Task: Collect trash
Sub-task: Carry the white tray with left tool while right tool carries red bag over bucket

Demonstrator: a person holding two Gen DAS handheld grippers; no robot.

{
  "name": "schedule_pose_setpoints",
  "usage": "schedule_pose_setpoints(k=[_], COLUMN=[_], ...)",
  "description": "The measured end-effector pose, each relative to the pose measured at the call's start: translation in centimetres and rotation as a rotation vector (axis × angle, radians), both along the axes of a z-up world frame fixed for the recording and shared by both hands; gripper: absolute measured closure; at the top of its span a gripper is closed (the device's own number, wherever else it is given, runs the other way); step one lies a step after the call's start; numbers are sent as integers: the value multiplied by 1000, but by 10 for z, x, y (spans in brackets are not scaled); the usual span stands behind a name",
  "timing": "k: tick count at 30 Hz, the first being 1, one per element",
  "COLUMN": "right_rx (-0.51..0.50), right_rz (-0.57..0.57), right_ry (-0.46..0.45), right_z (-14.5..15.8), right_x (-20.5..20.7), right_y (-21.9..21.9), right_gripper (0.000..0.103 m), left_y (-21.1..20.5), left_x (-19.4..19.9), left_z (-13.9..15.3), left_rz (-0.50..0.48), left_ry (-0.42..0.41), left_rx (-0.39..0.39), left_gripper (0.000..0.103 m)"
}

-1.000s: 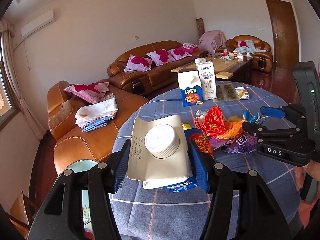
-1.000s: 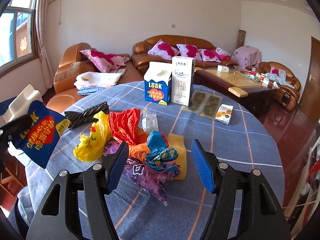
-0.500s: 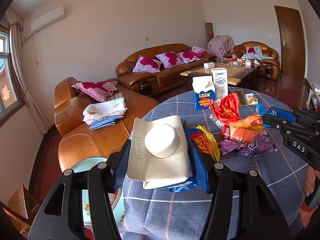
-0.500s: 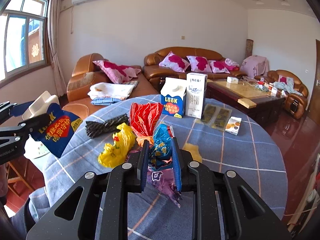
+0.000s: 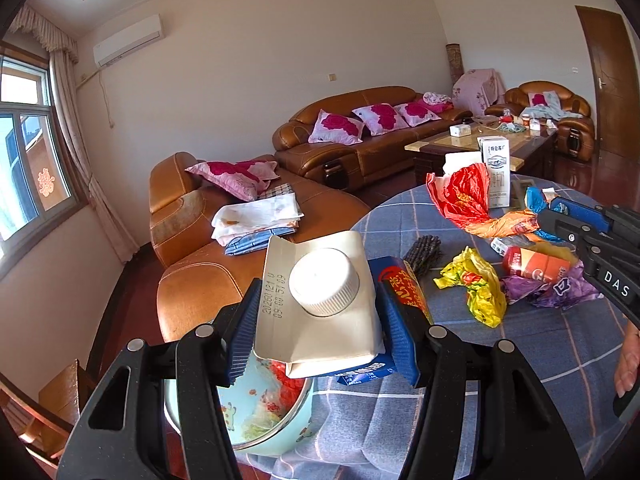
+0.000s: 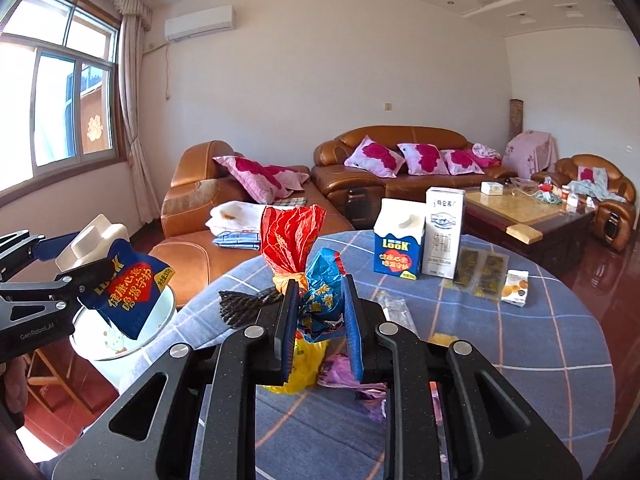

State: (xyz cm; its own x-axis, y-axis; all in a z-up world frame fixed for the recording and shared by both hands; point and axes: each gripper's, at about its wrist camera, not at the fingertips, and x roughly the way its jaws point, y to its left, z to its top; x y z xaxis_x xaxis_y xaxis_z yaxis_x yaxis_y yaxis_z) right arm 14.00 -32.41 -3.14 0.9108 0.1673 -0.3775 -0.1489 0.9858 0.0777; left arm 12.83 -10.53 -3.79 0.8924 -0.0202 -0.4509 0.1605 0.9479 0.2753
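**Two claws loaded with trash beside the bin: how each item handles**

Left claw: we see its jaws clamped on the flattened blue-and-white milk carton with a white screw cap, gripped across the flat sides just below the cap. The carton hangs off the near left edge of the round surface covered in blue checked cloth, above the pale blue pail holding wrappers. We judge the carton light and fairly stiff; its creased board resists the squeeze, and its glossy faces could slip, so the broad-side hold suits it.

Right claw: its jaws are closed on a crumpled blue foil wrapper, part of a bundle with the red plastic bag rising behind it. We judge this material very light, soft and springy; it yields under pressure, and loose pieces may shed. A hold at the bunched middle seems safest.

Remaining on the surface: a yellow crumpled bag, a purple wrapper, and a dark woven strip. The upright blue carton and tall white carton stand at the far side.
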Motion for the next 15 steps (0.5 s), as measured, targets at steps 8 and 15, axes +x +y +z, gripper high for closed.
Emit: schedule_pose_setpoints(k=[8,15], right_rx=[7,-2], right_rz=[61,120], right_ry=[-11,-11], right_z=[-5,-8], right_x=[18,35], right_y=[29,52], right_gripper=[81,81], left_y=[26,48], left_x=[11,20], left_z=[0,-4], left_rz=[70,122], left_ry=[0,9], left_rx=[13,11], left_gripper=[46,46])
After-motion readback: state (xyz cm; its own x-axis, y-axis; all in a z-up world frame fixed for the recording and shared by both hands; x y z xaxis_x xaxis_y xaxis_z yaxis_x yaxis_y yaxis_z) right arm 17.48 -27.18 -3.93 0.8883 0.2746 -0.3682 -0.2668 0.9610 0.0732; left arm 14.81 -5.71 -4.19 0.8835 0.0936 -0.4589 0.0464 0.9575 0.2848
